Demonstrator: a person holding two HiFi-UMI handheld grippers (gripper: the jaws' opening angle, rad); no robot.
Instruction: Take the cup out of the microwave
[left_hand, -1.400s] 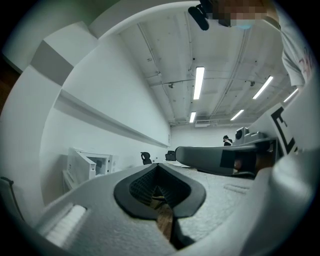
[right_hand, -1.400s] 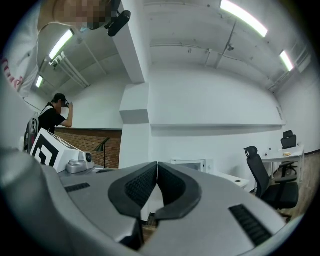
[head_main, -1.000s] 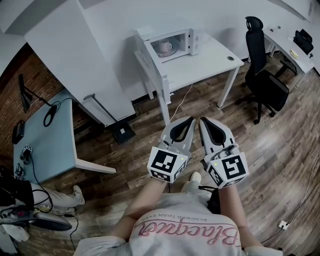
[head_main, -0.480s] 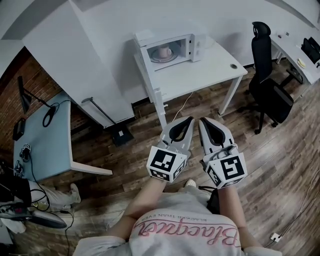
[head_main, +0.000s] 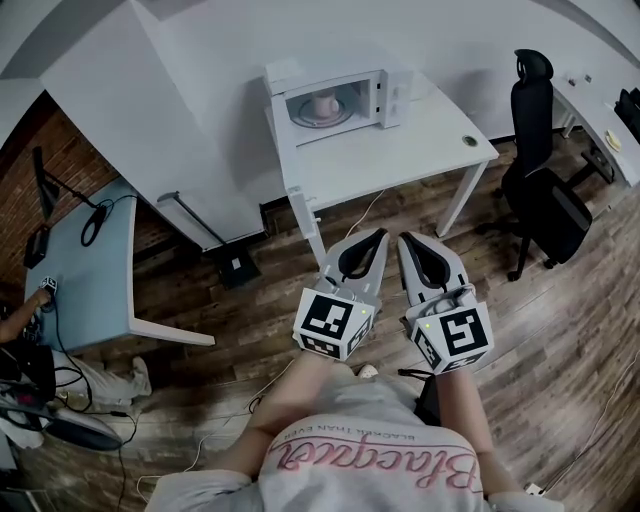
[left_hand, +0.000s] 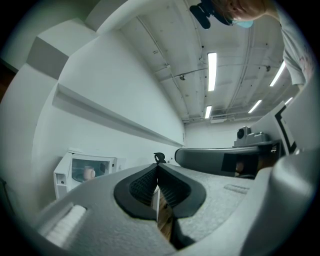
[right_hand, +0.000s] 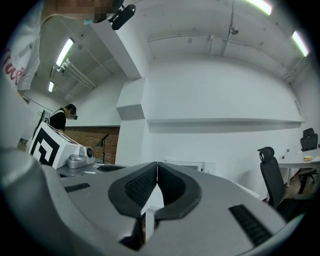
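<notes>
In the head view, the pink cup (head_main: 323, 103) is seen inside the microwave (head_main: 392, 92) on the white table (head_main: 400, 150), well apart from the left gripper (head_main: 374, 240) and right gripper (head_main: 407, 245); in the left gripper view, its jaws are found pressed together, empty; in the right gripper view, likewise.

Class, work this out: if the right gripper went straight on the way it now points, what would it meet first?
Probably the front edge of the table. The microwave stands farther back and to the left on it. Depth is hard to judge.
</notes>
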